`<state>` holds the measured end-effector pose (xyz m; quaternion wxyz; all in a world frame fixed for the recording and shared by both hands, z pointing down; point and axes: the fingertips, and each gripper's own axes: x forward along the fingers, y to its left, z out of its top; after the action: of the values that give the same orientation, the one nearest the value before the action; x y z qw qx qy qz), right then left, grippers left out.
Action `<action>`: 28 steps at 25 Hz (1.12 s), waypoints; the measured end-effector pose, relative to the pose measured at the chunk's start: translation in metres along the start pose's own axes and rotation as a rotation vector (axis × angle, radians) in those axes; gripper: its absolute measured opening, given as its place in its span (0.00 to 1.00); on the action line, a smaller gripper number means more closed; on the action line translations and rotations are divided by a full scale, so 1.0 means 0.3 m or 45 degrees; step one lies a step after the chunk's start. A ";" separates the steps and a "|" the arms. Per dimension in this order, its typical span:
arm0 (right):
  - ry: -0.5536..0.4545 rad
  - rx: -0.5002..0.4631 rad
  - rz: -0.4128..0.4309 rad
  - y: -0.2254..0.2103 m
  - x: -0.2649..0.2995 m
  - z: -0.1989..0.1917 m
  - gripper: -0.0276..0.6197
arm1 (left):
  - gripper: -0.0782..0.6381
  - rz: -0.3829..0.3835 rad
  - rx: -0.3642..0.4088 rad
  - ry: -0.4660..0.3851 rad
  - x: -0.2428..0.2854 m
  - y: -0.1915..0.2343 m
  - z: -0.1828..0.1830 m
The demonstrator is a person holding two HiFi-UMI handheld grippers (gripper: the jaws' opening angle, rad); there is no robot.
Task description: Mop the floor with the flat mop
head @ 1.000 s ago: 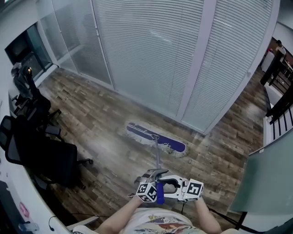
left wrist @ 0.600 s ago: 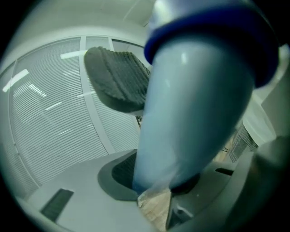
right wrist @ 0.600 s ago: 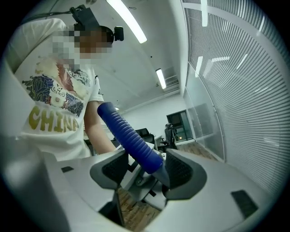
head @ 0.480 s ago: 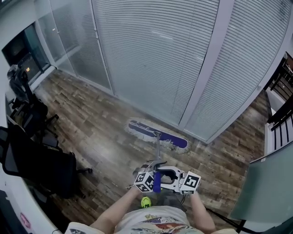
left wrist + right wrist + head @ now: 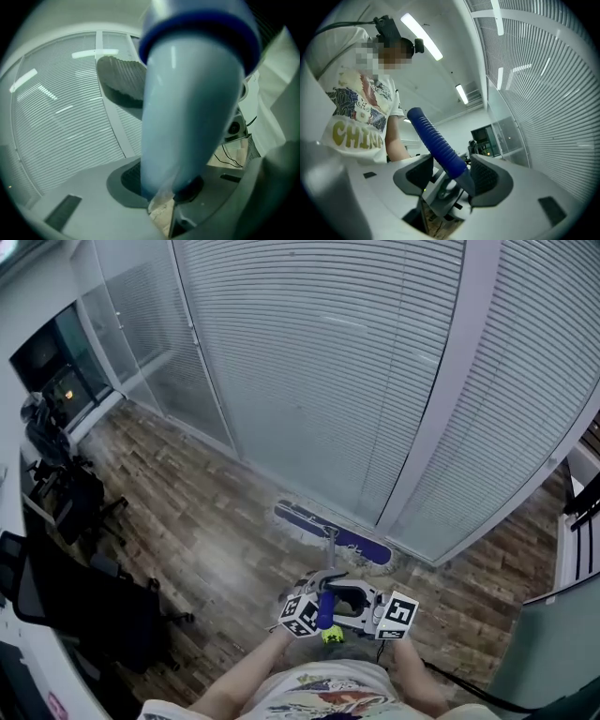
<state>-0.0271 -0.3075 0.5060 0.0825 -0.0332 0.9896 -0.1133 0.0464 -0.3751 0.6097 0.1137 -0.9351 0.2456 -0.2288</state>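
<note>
The flat mop's purple head (image 5: 333, 534) lies on the wooden floor at the foot of the glass wall. Its pole rises toward me and ends in a ribbed blue grip (image 5: 438, 143). My left gripper (image 5: 315, 585) sits at the left of the pole. Its jaws have just been closing, and the pale pole (image 5: 187, 108) fills the space between them (image 5: 161, 190). From the right, my right gripper (image 5: 336, 598) holds the handle; the blue grip runs slantwise between its pads (image 5: 452, 176) and lies against the right pad (image 5: 487, 180).
A glass wall with shut blinds (image 5: 328, 381) stands just beyond the mop head. Black office chairs (image 5: 84, 606) crowd the left along a desk edge. A frosted glass panel (image 5: 553, 643) and a black cable (image 5: 459, 685) are at the lower right.
The mop head has slid forward across the floor to the foot of the glass wall, and the wall now looms closer. Both grippers have travelled with the handle.
</note>
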 end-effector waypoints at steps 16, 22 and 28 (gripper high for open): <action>-0.024 -0.080 0.135 -0.279 -0.014 0.212 0.36 | 0.18 0.097 0.007 -0.003 0.151 0.292 0.096; -0.012 -0.072 0.125 -0.215 -0.003 0.166 0.35 | 0.18 0.095 -0.010 0.051 0.114 0.236 0.065; 0.043 -0.092 0.121 -0.029 0.051 0.092 0.35 | 0.17 0.098 -0.015 0.053 -0.027 0.102 0.038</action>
<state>-0.0369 -0.3232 0.4792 0.0698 0.0128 0.9947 -0.0741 0.0331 -0.3960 0.5868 0.1116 -0.9206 0.2852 -0.2421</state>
